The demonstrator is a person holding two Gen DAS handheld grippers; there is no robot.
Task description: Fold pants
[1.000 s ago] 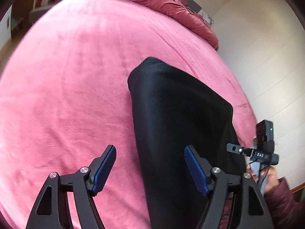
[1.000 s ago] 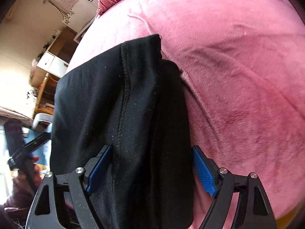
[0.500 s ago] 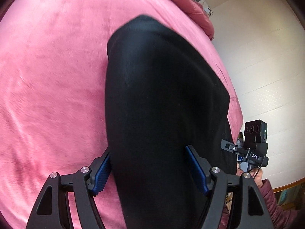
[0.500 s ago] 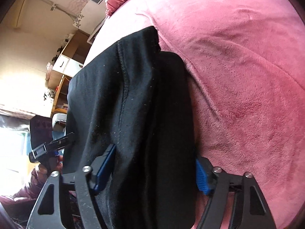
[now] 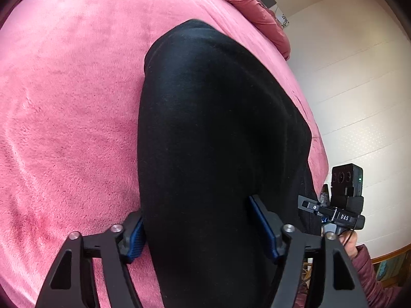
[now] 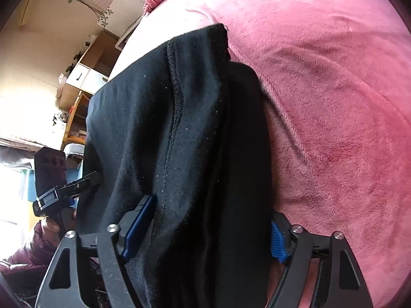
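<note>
Black pants [image 5: 218, 133] lie folded lengthwise on a pink blanket [image 5: 64, 128], running away from me. My left gripper [image 5: 200, 233] is open, its blue pads [image 5: 262, 225] standing on either side of the near end of the pants. My right gripper [image 6: 203, 228] is open and straddles the other near edge of the pants [image 6: 179, 128], where a stitched seam shows. Fabric bulges between both pairs of fingers. The right gripper also shows in the left wrist view [image 5: 341, 205].
A darker pink quilt [image 5: 251, 2] is bunched at the far end of the bed. A white wall [image 5: 359, 89] stands to the right. Shelves and boxes [image 6: 84, 74] stand beyond the bed's left side. The left gripper's body [image 6: 59, 179] shows there.
Both grippers have moved forward and down onto the near end of the pants, so fabric now lies between the fingers. The jaws have narrowed slightly.
</note>
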